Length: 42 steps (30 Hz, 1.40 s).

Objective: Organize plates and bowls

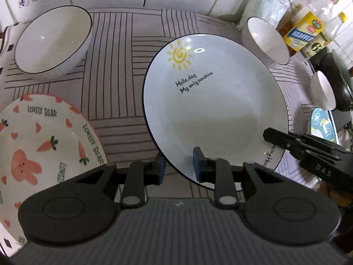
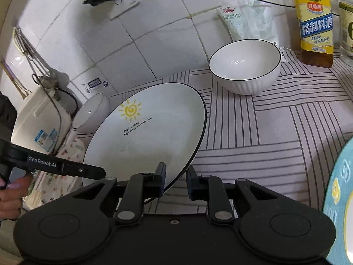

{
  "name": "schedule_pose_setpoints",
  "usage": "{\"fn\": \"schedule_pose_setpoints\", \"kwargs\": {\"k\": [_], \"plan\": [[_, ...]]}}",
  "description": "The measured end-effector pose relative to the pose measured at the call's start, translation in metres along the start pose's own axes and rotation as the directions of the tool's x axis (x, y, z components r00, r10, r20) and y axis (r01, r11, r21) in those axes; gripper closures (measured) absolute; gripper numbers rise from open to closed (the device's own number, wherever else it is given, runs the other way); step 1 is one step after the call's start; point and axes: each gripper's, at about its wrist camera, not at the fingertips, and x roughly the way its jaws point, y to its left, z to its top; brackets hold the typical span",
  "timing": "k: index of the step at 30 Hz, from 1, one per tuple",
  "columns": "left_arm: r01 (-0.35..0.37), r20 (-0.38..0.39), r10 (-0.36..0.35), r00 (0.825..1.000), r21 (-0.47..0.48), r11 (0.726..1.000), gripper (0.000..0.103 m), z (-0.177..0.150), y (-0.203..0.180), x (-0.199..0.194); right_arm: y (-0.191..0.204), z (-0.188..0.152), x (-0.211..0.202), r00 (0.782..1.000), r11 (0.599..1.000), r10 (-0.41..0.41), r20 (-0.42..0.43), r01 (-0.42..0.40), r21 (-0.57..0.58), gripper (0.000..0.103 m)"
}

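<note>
Sun-printed plate (image 1: 216, 110) hangs tilted over the striped mat (image 1: 123, 101), its near rim at 6 o'clock between the parted jaws of both the left gripper (image 1: 178, 165) and right gripper (image 2: 175, 182), neither visibly clamping, white bowl (image 2: 245, 66) at 1 o'clock.

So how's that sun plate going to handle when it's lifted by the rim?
The sun plate looks glazed, so probably slippery between the pads. It looks rigid ceramic, likely chips if dropped. Both grippers, left and right, straddle its edge, so it may pivot.
</note>
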Motion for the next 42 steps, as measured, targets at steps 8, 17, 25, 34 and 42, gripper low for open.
{"fn": "schedule_pose_setpoints", "kwargs": {"k": [8,17,25,34,42], "plan": [[0.001,0.000,-0.001,1.000,0.002,1.000,0.078,0.013,-0.001,0.015,-0.010,0.010,0.021,0.999,0.999,-0.031,-0.012,0.031,0.022,0.079],[-0.037,-0.038,0.035,0.999,-0.049,0.998,0.077,0.014,0.012,0.025,-0.004,0.007,0.041,0.998,0.999,-0.047,-0.034,0.047,-0.013,0.080],[-0.105,-0.076,0.099,0.992,-0.084,0.991,0.075,0.019,0.002,0.020,0.006,0.021,0.027,0.990,0.995,-0.095,-0.103,0.094,-0.020,0.075],[-0.157,-0.039,0.159,0.987,0.042,0.987,0.055,0.017,-0.051,-0.029,-0.004,0.023,-0.060,0.996,0.996,-0.091,0.016,0.091,-0.006,0.043],[-0.168,0.052,0.162,0.985,0.126,0.978,0.035,0.007,-0.117,-0.067,-0.036,0.016,-0.144,0.989,0.991,-0.119,0.087,0.123,-0.043,0.020]]}}
